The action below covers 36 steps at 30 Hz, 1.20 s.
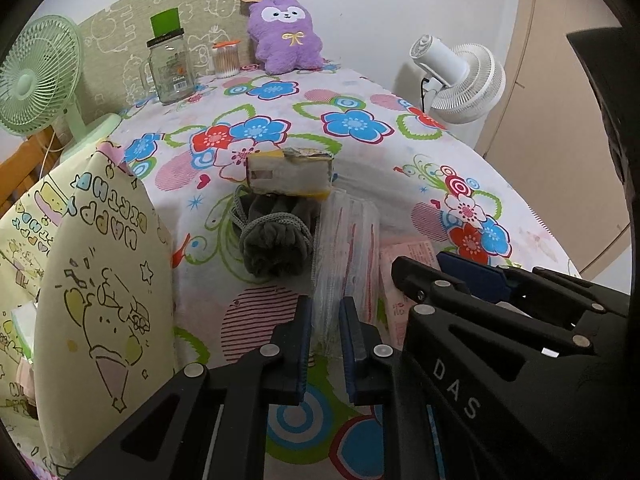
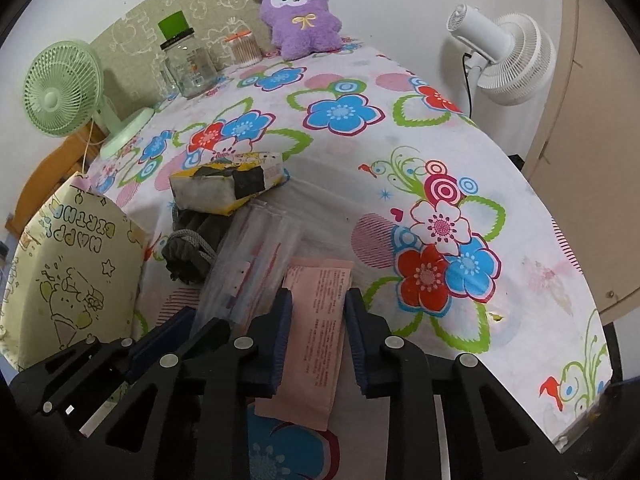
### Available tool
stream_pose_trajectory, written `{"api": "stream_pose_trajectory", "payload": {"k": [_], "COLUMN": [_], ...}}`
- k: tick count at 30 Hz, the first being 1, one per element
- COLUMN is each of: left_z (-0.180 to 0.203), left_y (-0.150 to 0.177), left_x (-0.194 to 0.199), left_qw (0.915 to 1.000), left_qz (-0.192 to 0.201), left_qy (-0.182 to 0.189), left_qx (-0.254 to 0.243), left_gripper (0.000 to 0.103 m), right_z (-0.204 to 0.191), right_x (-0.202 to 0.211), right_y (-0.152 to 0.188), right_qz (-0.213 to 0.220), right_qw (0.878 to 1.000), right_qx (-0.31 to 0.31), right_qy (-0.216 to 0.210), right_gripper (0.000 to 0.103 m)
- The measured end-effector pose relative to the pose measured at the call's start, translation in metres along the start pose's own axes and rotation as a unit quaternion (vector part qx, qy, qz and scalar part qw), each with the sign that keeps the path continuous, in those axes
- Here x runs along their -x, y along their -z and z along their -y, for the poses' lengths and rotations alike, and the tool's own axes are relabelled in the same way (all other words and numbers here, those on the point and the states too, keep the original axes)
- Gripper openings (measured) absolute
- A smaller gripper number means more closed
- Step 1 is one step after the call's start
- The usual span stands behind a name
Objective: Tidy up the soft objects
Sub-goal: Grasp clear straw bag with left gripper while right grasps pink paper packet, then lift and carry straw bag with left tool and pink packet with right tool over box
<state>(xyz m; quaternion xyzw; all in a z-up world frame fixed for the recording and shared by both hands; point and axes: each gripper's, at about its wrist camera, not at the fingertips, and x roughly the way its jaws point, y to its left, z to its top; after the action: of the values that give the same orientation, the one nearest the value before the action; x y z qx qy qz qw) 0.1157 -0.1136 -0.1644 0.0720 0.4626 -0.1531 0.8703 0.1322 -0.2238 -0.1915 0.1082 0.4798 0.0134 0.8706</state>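
we are working over a bench draped in a flowered cloth (image 2: 400, 80). the left gripper (image 1: 325, 344) is pinching the near end of a clear plastic packet (image 1: 346, 248), its jaws drawn in narrow on the crinkled film. the right gripper (image 2: 318, 340) is straddling a flat pink packet (image 2: 316, 320) that is lying on the cloth; its jaws are standing either side of the packet, and whether the pads are pressing on it yet we cannot quite tell from this angle. the clear packet is lying just beside the pink one. a rolled grey sock bundle (image 1: 276, 236) is resting against the clear packet's far side, with a yellow and white tissue pack (image 1: 290, 176) just beyond. a pale yellow gift bag (image 1: 100, 280) is standing at the left edge. a purple plush toy (image 1: 285, 34) is sitting at the far end, near a glass jar (image 1: 170, 66).
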Motion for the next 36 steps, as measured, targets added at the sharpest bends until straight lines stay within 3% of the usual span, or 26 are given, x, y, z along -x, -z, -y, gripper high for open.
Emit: {"api": "stream_pose_trajectory", "payload": {"k": [21, 36], "left_z": [0.015, 0.018], "left_y": [-0.016, -0.030], "left_x": [0.022, 0.060], "left_qw": [0.9993, 0.9966], "left_qz": [0.036, 0.082], "left_qy": [0.004, 0.000], "left_qx": [-0.005, -0.007], "left_gripper": [0.011, 0.011], "right_z": [0.011, 0.004], "right_x": [0.033, 0.075], "right_y": [-0.011, -0.022], "right_qz": [0.048, 0.098], "right_qw": [0.999, 0.995], "right_qx": [0.006, 0.018], "right_qy": [0.009, 0.011], "right_gripper": [0.025, 0.025]}}
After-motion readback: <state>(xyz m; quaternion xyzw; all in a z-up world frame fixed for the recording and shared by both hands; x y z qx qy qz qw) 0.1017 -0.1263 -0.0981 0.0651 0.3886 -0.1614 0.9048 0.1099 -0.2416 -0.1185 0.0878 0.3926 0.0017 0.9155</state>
